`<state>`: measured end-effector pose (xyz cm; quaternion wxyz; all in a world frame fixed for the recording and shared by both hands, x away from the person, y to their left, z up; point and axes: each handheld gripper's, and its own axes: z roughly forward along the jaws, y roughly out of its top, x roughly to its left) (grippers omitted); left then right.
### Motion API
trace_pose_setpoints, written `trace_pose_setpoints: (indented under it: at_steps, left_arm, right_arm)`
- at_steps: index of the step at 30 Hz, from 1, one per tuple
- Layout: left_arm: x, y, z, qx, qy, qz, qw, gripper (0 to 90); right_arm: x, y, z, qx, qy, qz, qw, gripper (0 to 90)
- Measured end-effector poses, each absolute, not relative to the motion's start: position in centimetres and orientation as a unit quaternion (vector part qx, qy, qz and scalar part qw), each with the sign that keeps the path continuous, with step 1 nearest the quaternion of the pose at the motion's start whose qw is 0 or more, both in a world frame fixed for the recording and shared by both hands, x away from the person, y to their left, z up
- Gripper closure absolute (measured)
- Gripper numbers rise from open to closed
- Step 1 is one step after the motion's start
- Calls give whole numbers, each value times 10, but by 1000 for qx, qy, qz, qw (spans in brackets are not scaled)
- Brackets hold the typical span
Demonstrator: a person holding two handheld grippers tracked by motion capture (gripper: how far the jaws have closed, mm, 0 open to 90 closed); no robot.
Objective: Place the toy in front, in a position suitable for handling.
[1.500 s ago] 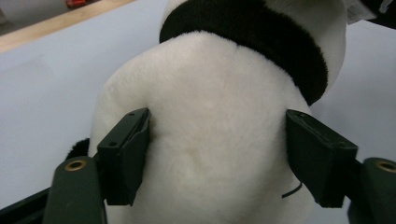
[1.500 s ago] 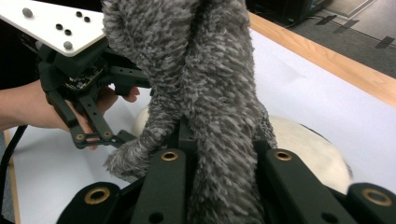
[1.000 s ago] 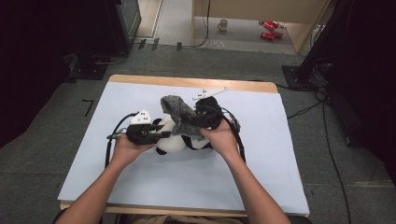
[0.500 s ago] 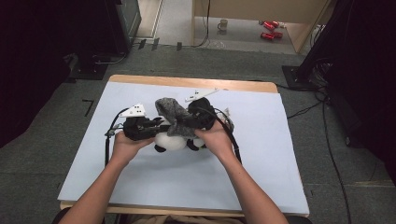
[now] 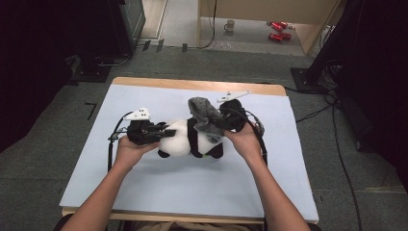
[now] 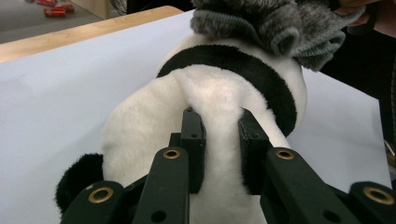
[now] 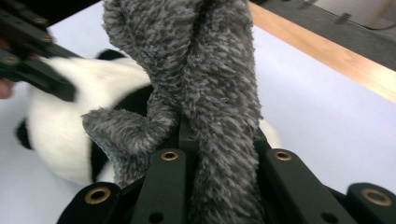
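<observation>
A black-and-white plush panda (image 5: pixel 180 139) lies on its side at the middle of the pale mat. My left gripper (image 5: pixel 166 131) is at its left end. Its jaws have just been closing and now pinch a fold of the panda's white body (image 6: pixel 140 126), seen up close around the left gripper (image 6: pixel 217 121). My right gripper (image 5: pixel 222 119) is shut on a grey fuzzy cloth (image 5: pixel 204 115) that drapes over the panda's other end. In the right gripper view the grey cloth (image 7: pixel 205 70) covers the right gripper (image 7: pixel 217 135), with the panda (image 7: pixel 56 126) behind it.
The pale mat (image 5: pixel 159 192) covers most of a wooden table (image 5: pixel 192 85). Cables (image 5: pixel 332 125) trail off to the right over grey carpet. Beyond the table a mug (image 5: pixel 230 25) and red objects (image 5: pixel 276 30) lie on the floor.
My right hand has moved to the right with the grey cloth. More of the panda's white body now shows between the two grippers. The left hand has stayed put.
</observation>
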<state>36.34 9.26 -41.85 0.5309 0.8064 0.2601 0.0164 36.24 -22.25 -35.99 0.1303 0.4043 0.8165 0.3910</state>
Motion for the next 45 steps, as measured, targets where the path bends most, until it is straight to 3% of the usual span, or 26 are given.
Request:
trace_pose_setpoints:
  at_steps: [9,13,21,31,33,45]
  left_arm:
    - [366,95,-418,797,277,1,536,775]
    - [367,97,-416,787,287,-4,546,775]
    - [365,93,-414,791,281,1,544,772]
    - [362,89,-413,796,275,1,539,769]
    - [363,90,-413,795,277,-3,540,770]
    - [363,91,-412,795,275,-10,540,772]
  right_arm:
    - [366,-264,-373,451,803,357,153,777]
    - [362,-271,-357,462,775,402,159,777]
    - [353,-220,-318,389,782,468,135,777]
    - [361,-156,-347,356,817,448,76,777]
    - [361,-152,-354,355,824,434,81,777]
    - [368,-206,-362,400,815,403,115,776]
